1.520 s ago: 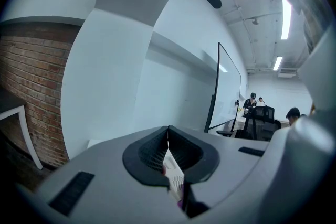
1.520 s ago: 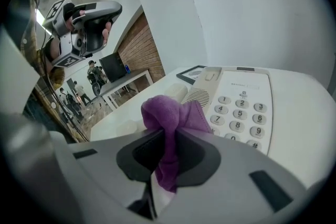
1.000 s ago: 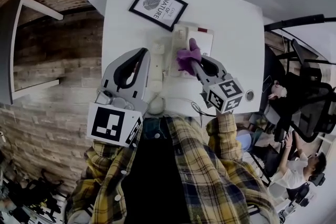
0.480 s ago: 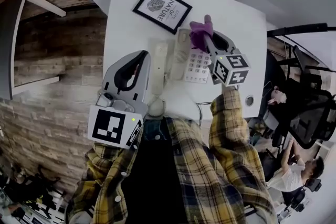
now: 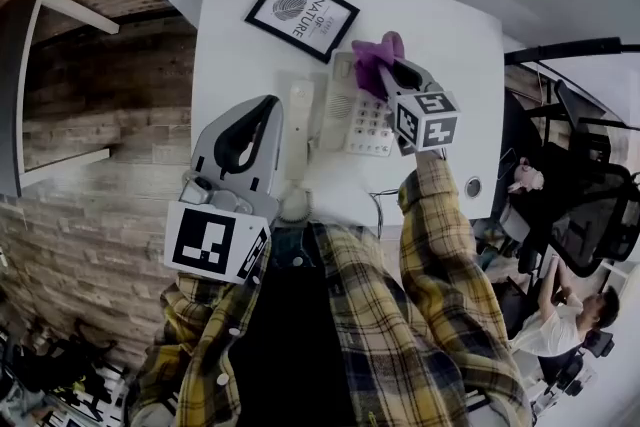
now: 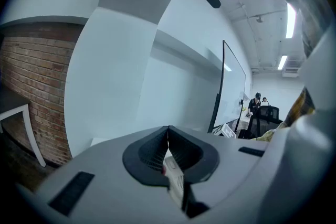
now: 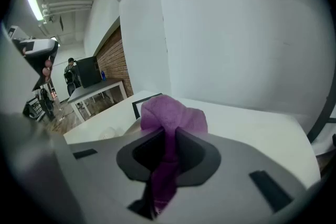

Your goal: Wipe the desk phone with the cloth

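The right gripper (image 7: 168, 131) has its jaws shut tight on the purple cloth (image 5: 376, 53), over the far end of the phone (image 5: 366, 123) on the white worktop (image 5: 240, 45). The left gripper (image 6: 168, 129) (jaws pressed together, holding nothing) hangs near the handset (image 5: 298, 115).

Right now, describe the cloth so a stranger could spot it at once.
Find the white desk, then the phone on it. At the phone's far end the right gripper pinches the cloth: bunched and purple, while its neighbours are white or grey.
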